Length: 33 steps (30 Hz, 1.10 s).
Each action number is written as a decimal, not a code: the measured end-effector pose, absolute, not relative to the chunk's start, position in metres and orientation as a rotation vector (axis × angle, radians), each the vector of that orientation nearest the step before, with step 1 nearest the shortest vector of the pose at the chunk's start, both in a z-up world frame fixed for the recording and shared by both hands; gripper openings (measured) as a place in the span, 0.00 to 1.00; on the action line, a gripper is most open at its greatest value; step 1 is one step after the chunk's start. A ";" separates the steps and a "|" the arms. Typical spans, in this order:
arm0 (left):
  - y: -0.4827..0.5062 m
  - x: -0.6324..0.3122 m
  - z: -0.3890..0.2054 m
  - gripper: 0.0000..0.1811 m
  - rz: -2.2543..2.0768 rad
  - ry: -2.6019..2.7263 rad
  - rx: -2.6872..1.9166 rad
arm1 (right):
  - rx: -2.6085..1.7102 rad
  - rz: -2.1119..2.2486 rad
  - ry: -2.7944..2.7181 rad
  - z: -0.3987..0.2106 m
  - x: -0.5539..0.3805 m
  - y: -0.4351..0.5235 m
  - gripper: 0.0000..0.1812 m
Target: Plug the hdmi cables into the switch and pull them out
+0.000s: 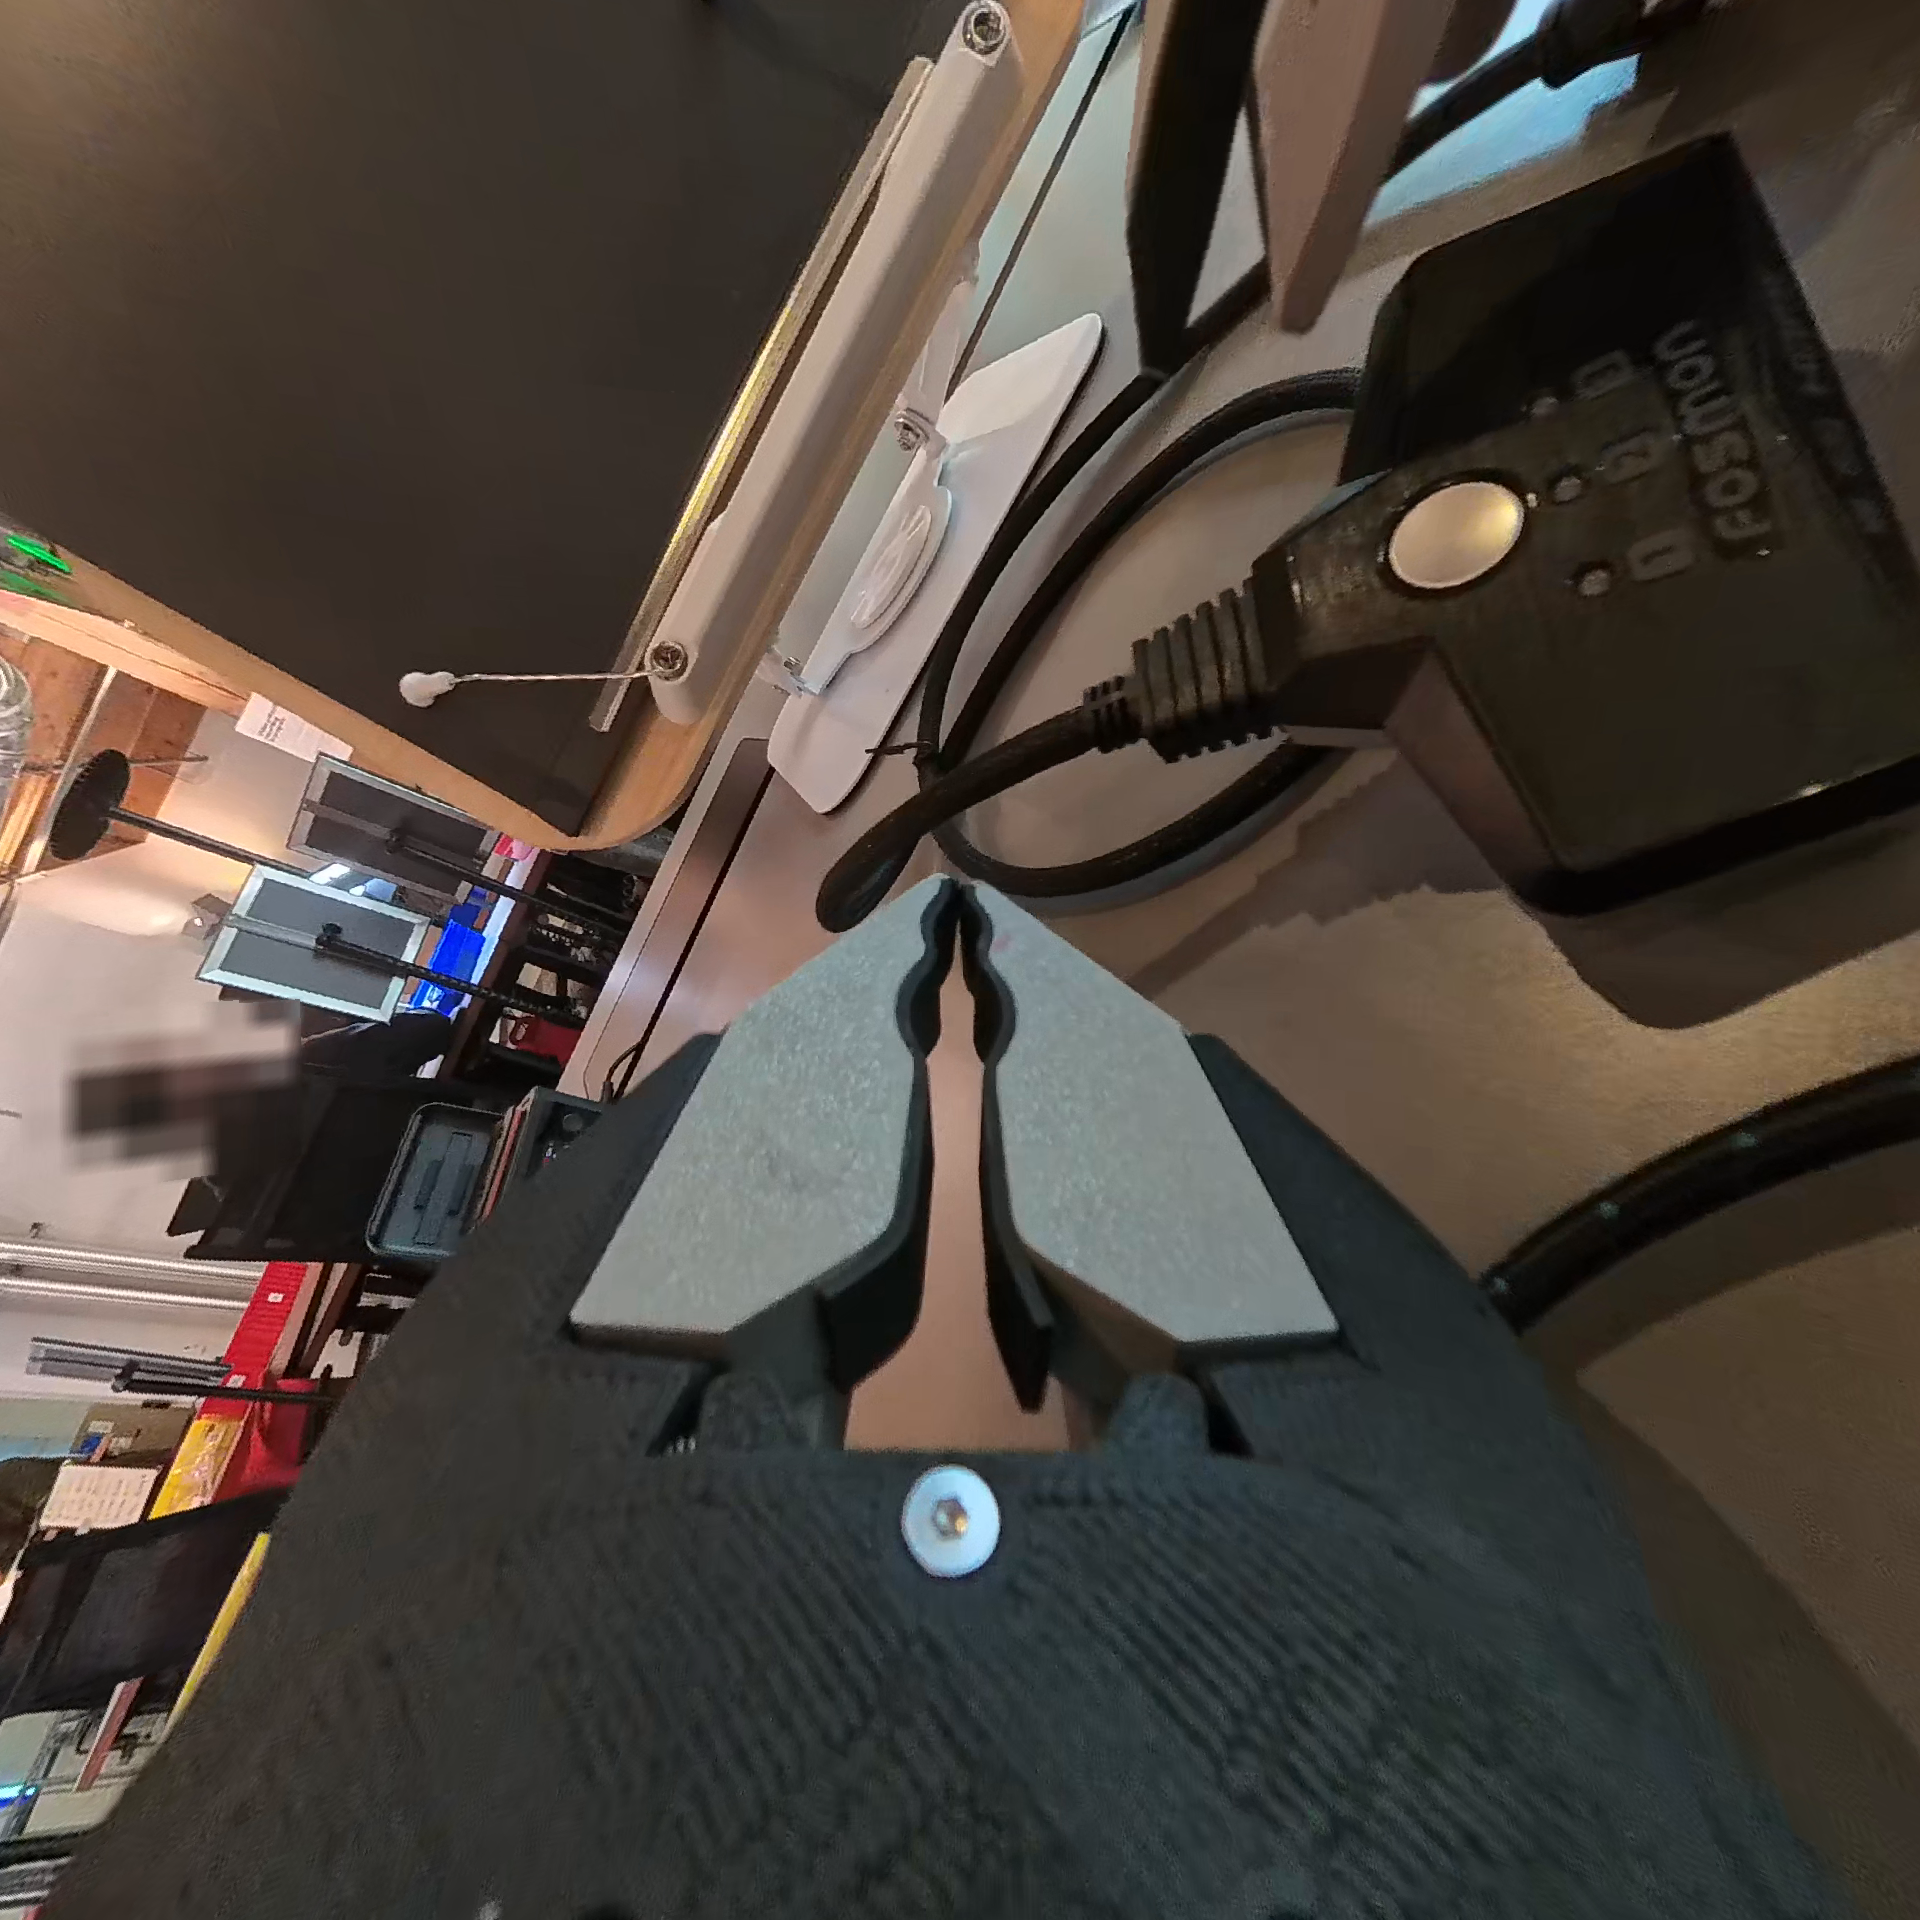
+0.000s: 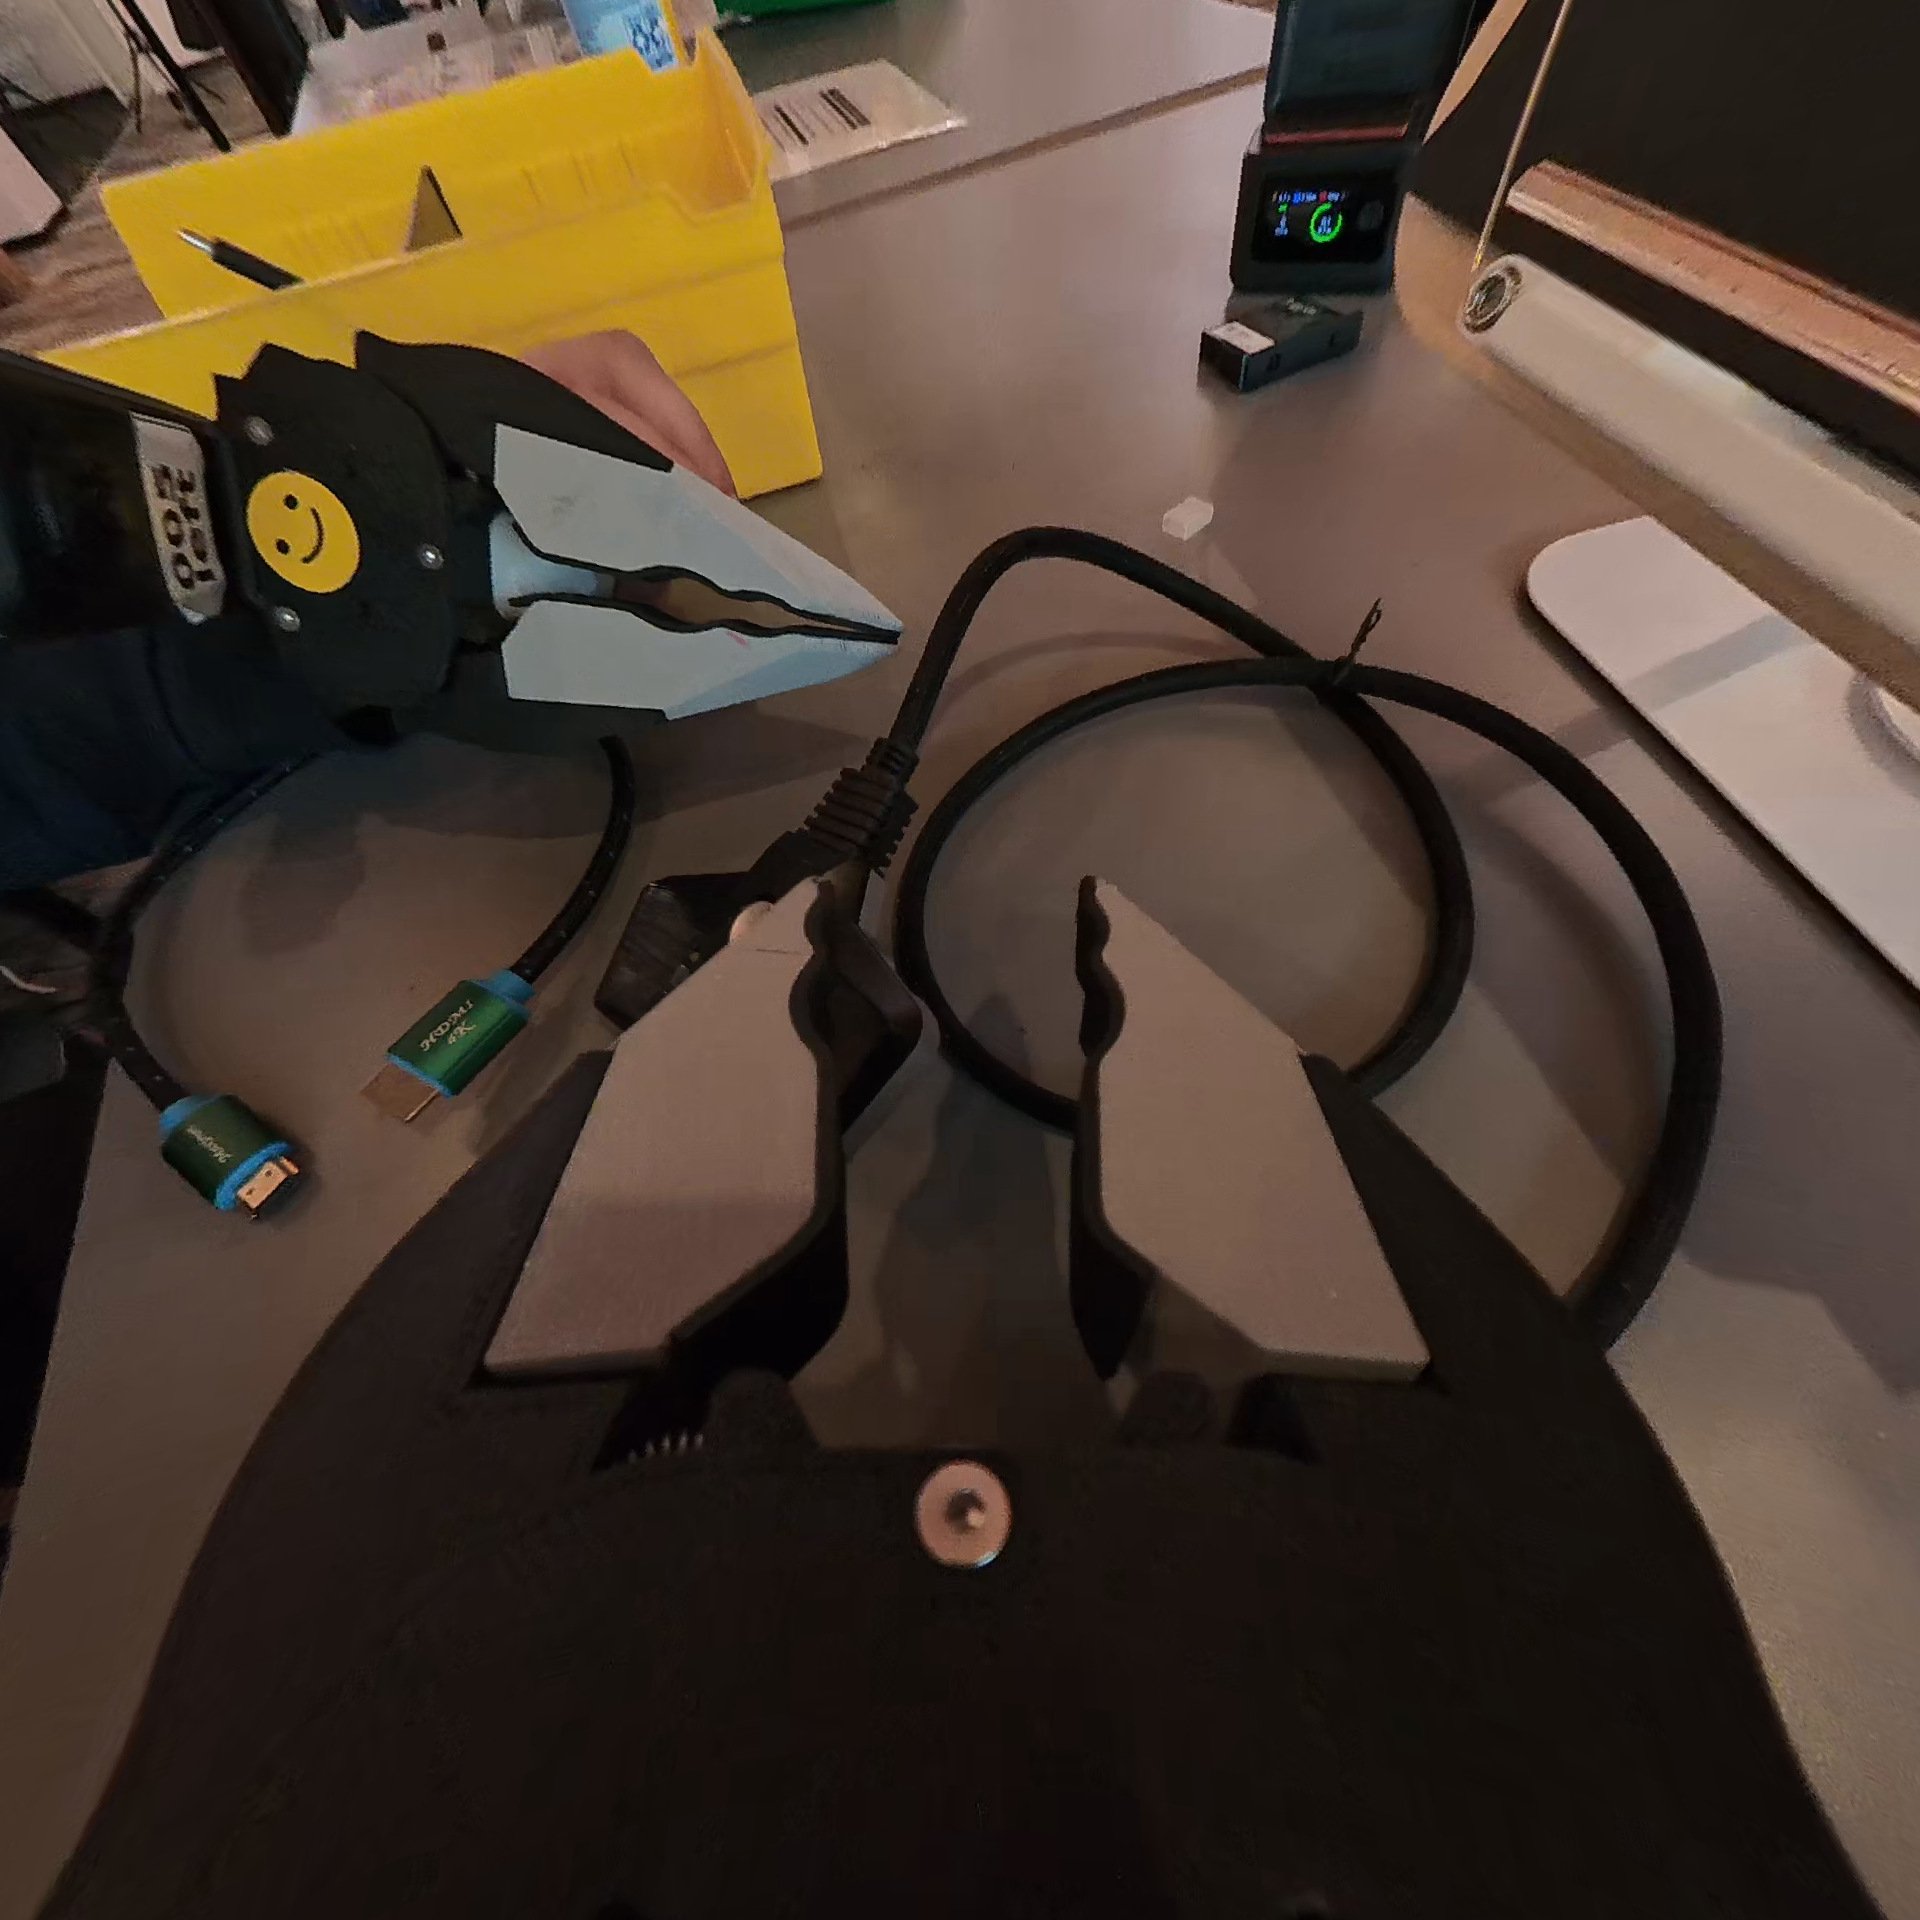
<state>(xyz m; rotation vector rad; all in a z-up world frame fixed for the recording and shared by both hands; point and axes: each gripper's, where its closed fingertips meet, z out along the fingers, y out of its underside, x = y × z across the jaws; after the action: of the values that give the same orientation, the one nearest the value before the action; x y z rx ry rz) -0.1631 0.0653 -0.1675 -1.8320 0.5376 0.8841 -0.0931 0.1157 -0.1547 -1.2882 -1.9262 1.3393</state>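
Observation:
The black HDMI switch (image 1: 1621,540) lies on the grey table with one black HDMI plug (image 1: 1236,655) seated in its side. That plug's cable (image 1: 935,821) loops on the table. My left gripper (image 1: 958,906) is shut and empty, a short way from the plug. In the right wrist view my right gripper (image 2: 961,899) is open and empty, just above the switch (image 2: 649,961), and its left finger hides most of the switch. The plug (image 2: 862,800) sits just past that finger. The left gripper (image 2: 896,634) hovers beyond the plug. A second cable's two green-and-blue plugs (image 2: 457,1039) (image 2: 234,1153) lie loose at left.
A yellow bin (image 2: 499,239) stands behind the left gripper. A small device with a lit screen (image 2: 1314,223) and a small black block (image 2: 1278,338) sit at the back. A monitor and its white stand base (image 2: 1714,707) line the right side. About 10 cm separates my left fingertips from my right. It is some 4 cm from my right tips to the plug (image 2: 862,800). It is also in sight in the left wrist view (image 1: 1181,654). My right gripper's tips are some 5 cm from the black HDMI switch (image 1: 1621,540).

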 end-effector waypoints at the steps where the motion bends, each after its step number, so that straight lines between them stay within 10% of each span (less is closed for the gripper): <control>1: 0.065 -0.163 -0.168 0.00 0.887 0.538 -1.833 | -1.288 1.353 -1.920 -0.153 -0.092 0.116 0.24; 33: 0.066 -0.161 -0.169 0.00 0.907 0.583 -1.826 | -1.432 1.169 -1.797 -0.161 -0.099 0.154 0.20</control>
<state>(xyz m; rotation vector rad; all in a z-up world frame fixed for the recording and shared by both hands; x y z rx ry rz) -0.1612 0.0664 -0.1693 -1.8264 0.5827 0.9074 -0.0986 0.1544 -0.1613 -1.4323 -1.7975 1.1692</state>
